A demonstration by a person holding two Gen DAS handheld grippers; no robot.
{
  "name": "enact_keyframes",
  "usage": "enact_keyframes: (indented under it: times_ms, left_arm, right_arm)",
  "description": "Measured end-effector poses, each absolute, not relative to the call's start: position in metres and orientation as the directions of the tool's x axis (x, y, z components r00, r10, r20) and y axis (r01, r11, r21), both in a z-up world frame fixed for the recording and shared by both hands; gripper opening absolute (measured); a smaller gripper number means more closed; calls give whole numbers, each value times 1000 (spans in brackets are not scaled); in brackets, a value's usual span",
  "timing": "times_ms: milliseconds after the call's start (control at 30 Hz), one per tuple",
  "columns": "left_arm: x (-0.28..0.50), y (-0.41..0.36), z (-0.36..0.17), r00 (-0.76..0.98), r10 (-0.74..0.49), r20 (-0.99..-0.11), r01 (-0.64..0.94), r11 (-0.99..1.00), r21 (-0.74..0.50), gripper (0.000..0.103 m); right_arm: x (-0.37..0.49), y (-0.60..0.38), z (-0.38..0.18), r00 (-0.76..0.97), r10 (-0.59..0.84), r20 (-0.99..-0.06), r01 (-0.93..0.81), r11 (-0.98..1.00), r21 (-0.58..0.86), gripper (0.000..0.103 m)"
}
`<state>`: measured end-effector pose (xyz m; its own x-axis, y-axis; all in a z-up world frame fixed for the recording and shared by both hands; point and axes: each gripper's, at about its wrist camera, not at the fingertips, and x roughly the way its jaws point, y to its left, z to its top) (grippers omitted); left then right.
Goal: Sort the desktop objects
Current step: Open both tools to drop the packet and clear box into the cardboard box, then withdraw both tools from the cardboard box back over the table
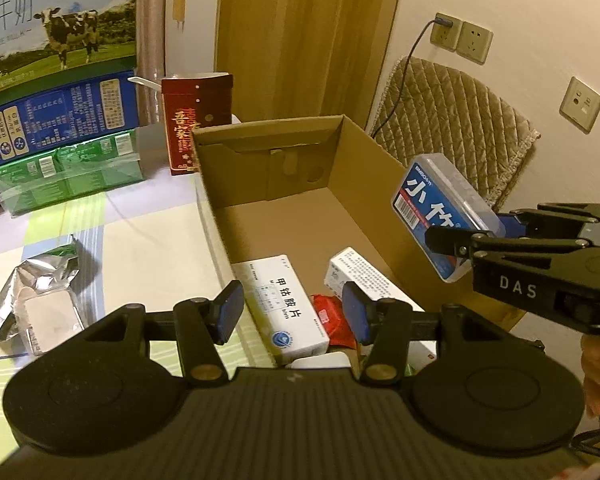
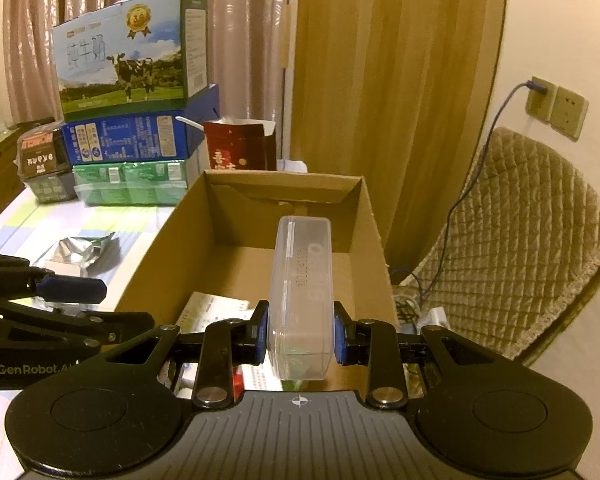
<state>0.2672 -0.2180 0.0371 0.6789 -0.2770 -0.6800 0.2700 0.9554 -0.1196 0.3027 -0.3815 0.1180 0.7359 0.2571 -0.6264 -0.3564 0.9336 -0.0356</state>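
An open cardboard box (image 1: 216, 204) (image 2: 160, 256) stands on the table. In its near end lie a white medicine carton (image 1: 288, 312), a second white carton (image 1: 360, 276) and a small red packet (image 1: 332, 312). My left gripper (image 1: 294, 310) hovers over that near end, open, with nothing between its blue pads. My right gripper (image 2: 300, 334) is shut on a clear plastic case (image 2: 300, 300) with a blue label (image 1: 440, 216), held in the air over the box's right wall. In the right wrist view the left gripper's fingers (image 2: 72, 286) reach in from the left.
A crumpled silver foil pouch (image 1: 40, 296) (image 2: 80, 252) lies on the table left of the box. Behind stand stacked milk cartons (image 1: 56, 60) (image 2: 128, 80), green packs (image 1: 68, 168) and a dark red box (image 1: 196, 120). A quilted chair (image 2: 520, 240) stands right of the table.
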Motion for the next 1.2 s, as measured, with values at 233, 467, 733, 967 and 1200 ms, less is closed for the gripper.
enact_keyframes:
  times_ms: [233, 467, 733, 967, 1200]
  left_arm:
    - [264, -209, 42, 692, -274, -668, 262, 957, -121, 50]
    - [258, -199, 43, 703, -271, -658, 245, 960, -135, 52]
    - [242, -191, 47, 709, -262, -655, 232, 963, -135, 60]
    - [214, -177, 62, 728, -234, -644, 211, 971, -113, 70]
    - [173, -148, 77, 751, -188, -633, 167, 982, -94, 90]
  right_arm:
    - [320, -373, 115, 729, 257, -634, -380, 923, -63, 35]
    - [314, -389, 120, 744, 260, -615, -353, 935, -32, 53]
    - [286, -401, 132, 754, 260, -604, -338, 941, -17, 60]
    - [250, -400, 152, 761, 293, -578, -344, 939, 23, 71]
    - [203, -377, 172, 780, 341, -525, -378, 925, 38, 101]
